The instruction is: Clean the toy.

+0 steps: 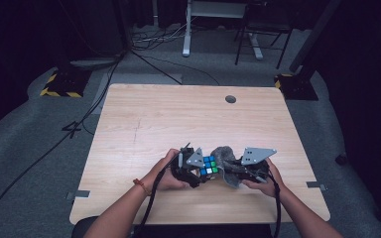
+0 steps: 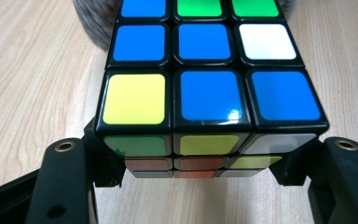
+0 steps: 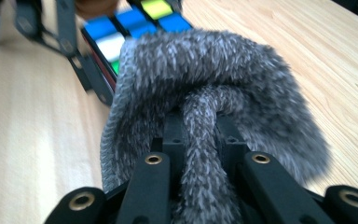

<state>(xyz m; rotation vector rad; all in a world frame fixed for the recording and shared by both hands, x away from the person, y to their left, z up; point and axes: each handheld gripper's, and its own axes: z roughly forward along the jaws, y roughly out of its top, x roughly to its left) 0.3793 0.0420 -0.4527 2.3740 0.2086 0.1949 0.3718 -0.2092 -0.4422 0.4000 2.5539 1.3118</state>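
A scrambled Rubik's cube (image 1: 209, 165) is held near the table's front edge, clamped at its sides by my left gripper (image 1: 194, 171). In the left gripper view the cube (image 2: 209, 88) shows blue, yellow, white and green stickers on top, and both black fingers (image 2: 65, 179) press on its lower corners. My right gripper (image 1: 242, 171) is shut on a fluffy grey cloth (image 1: 225, 159). In the right gripper view the cloth (image 3: 214, 79) is pinched into a fold between the jaws and drapes against the cube (image 3: 121, 28). A bit of the cloth (image 2: 95, 23) shows behind the cube.
The light wooden table (image 1: 178, 114) has a round cable hole (image 1: 230, 99) at the back. Beyond it the grey floor holds cables (image 1: 154, 42), white desk legs (image 1: 187, 29) and yellow-and-black striped stand bases (image 1: 62, 84).
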